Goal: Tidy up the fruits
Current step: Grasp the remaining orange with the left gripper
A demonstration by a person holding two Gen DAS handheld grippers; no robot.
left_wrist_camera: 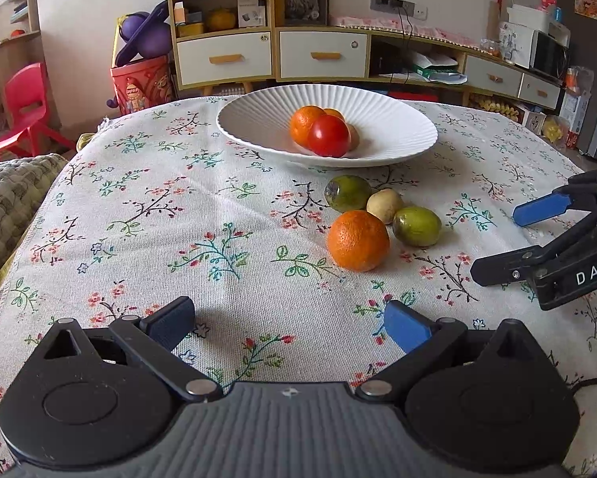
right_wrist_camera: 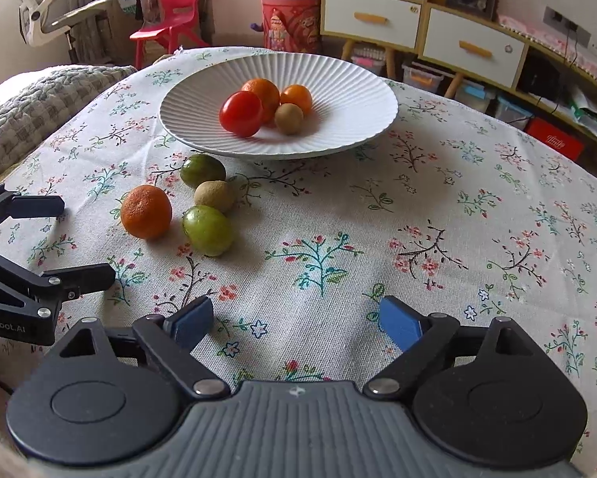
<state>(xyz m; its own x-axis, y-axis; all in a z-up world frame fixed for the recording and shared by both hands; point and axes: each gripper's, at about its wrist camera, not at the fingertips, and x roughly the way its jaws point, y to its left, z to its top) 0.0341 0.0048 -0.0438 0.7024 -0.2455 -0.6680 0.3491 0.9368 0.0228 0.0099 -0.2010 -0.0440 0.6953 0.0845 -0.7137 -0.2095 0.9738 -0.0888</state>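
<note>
A white ribbed plate (left_wrist_camera: 258, 119) (right_wrist_camera: 350, 91) holds a red tomato (left_wrist_camera: 328, 135) (right_wrist_camera: 240, 113), two oranges and a brown kiwi (right_wrist_camera: 289, 118). On the cloth in front of it lie an orange (left_wrist_camera: 357, 240) (right_wrist_camera: 146, 211), two green fruits (left_wrist_camera: 347, 192) (left_wrist_camera: 417, 226) (right_wrist_camera: 207, 230) and a pale kiwi (left_wrist_camera: 385, 205) (right_wrist_camera: 214, 195). My left gripper (left_wrist_camera: 288, 324) is open above bare cloth, short of the orange. My right gripper (right_wrist_camera: 296, 320) is open too, nothing between its fingers, with the loose fruits ahead to its left. Each gripper shows at the edge of the other's view.
The table carries a floral cloth (left_wrist_camera: 159, 239). A knitted cushion (left_wrist_camera: 7, 199) lies at its left edge. Behind stand a cabinet with drawers (left_wrist_camera: 322, 53), a red child's chair (left_wrist_camera: 25, 111) and a red toy bin (left_wrist_camera: 141, 85).
</note>
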